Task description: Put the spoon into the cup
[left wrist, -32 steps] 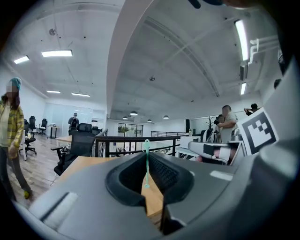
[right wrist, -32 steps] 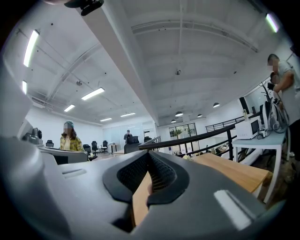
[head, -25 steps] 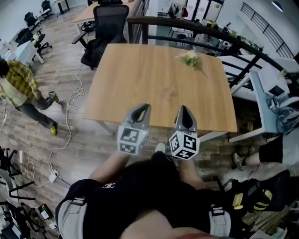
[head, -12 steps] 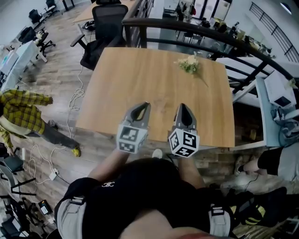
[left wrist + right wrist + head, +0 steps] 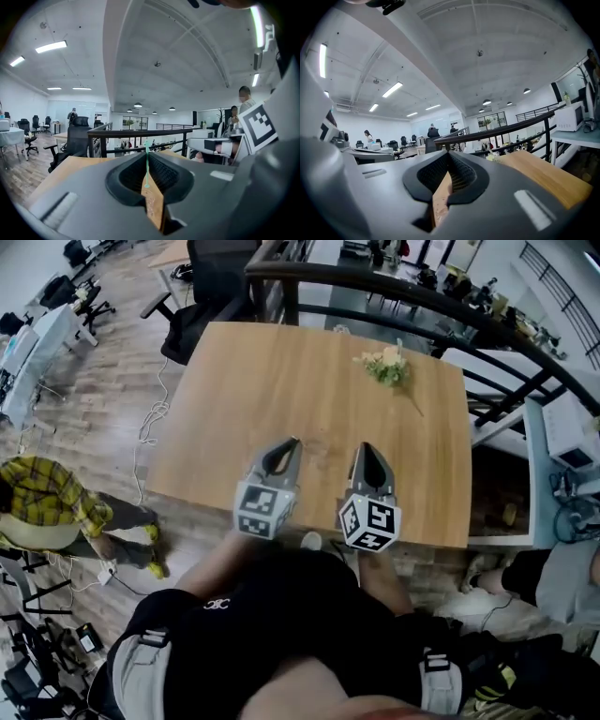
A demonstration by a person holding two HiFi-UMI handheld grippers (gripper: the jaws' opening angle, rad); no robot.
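Spoon and cup aren't in view anywhere, just a pale flower sprig (image 5: 385, 366) by the light wooden surface's (image 5: 272, 390) far right corner; left tongs (image 5: 292, 442) and right tongs (image 5: 364, 447) sit closed, empty, over the near edge, so first find that spoon.

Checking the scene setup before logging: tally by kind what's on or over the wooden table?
flower sprig: 1, far right part of the table
claw: 2, left claw and right claw, both shut and empty, over the near edge
spoon: 0 in view
cup: 0 in view
Total: 3
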